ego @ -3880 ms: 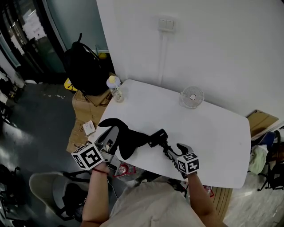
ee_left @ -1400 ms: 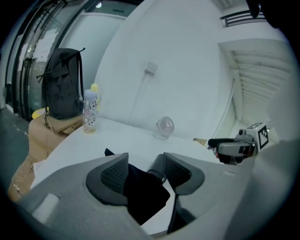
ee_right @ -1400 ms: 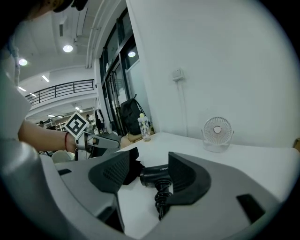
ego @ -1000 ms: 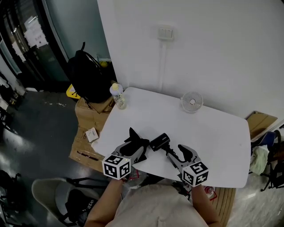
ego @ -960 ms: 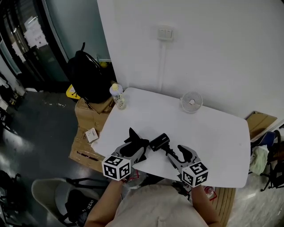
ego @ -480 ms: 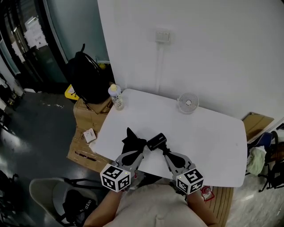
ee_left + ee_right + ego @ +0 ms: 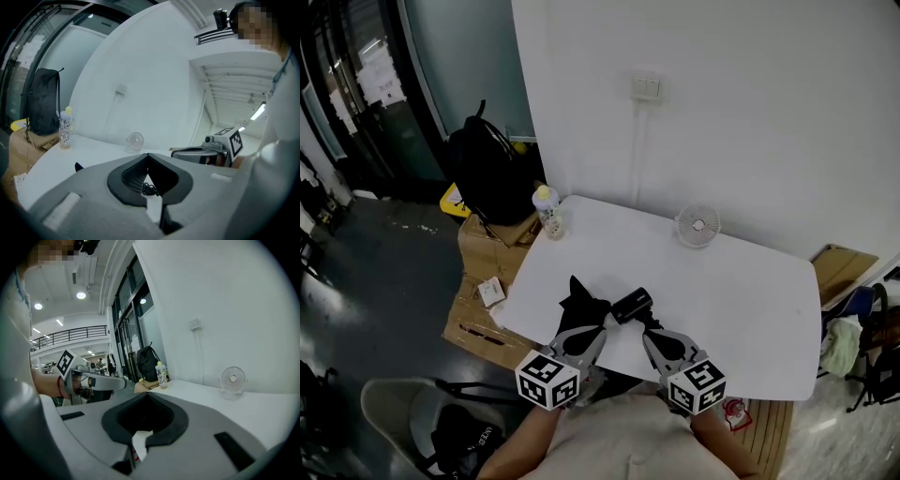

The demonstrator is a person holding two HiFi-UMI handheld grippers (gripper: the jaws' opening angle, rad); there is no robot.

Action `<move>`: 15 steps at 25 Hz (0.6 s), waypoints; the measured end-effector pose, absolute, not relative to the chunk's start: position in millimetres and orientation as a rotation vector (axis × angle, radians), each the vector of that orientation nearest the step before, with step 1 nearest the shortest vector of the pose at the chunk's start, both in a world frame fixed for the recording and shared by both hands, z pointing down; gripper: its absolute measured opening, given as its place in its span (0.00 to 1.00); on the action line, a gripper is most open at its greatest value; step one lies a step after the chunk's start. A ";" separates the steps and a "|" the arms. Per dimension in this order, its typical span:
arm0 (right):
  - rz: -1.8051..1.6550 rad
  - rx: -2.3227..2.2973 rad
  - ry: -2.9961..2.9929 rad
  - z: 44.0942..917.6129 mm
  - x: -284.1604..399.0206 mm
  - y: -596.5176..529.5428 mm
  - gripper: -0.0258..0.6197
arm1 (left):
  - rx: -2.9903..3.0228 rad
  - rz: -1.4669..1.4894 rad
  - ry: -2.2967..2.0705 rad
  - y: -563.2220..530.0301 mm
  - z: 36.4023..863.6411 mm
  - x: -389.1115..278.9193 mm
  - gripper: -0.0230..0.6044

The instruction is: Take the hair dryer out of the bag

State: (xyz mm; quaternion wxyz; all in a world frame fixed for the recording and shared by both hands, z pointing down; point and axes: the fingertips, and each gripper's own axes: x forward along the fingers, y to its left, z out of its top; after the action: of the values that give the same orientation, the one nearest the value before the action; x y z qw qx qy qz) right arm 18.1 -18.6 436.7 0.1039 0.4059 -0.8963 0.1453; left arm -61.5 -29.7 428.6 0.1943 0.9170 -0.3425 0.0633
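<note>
The black bag (image 7: pixel 579 298) lies crumpled near the table's front edge, with the black hair dryer (image 7: pixel 629 304) on the table just to its right. My left gripper (image 7: pixel 598 329) is shut and empty, its tips just short of the bag. My right gripper (image 7: pixel 646 331) is also shut and empty, just behind the dryer. In the left gripper view the jaws of the left gripper (image 7: pixel 148 155) meet with nothing pinched, and one corner of the bag (image 7: pixel 78 166) shows. The right gripper view shows the right gripper (image 7: pixel 147 394) with its jaws together over the white table.
A small white fan (image 7: pixel 697 226) stands at the back of the table (image 7: pixel 741 291) and a bottle (image 7: pixel 547 209) at its back left corner. Off the table's left edge are a black backpack (image 7: pixel 487 169) and cardboard boxes (image 7: pixel 483 253). A chair (image 7: pixel 394 412) is at lower left.
Both grippers have gone from open to shut and drawn back toward me, slightly upward. The bag and the hair dryer stay where they lay on the table.
</note>
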 end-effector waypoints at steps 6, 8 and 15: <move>0.408 1.214 -2.601 442.8 22.0 -17.4 0.06 | 2.559 0.173 -0.957 -25.6 436.4 -63.1 0.06; 0.397 1.215 -2.590 443.2 22.0 -16.4 0.06 | 2.556 0.171 -0.957 -24.4 437.3 -63.2 0.06; 0.413 1.224 -2.585 446.2 24.3 -13.0 0.06 | 2.548 0.157 -0.960 -21.3 436.2 -63.7 0.05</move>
State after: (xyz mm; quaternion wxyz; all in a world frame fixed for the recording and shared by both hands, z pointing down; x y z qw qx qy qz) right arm 24.3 -13.0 446.2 0.1254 0.4202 -0.8875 0.1417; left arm -63.7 -21.3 436.2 0.2056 0.9143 -0.3444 0.0565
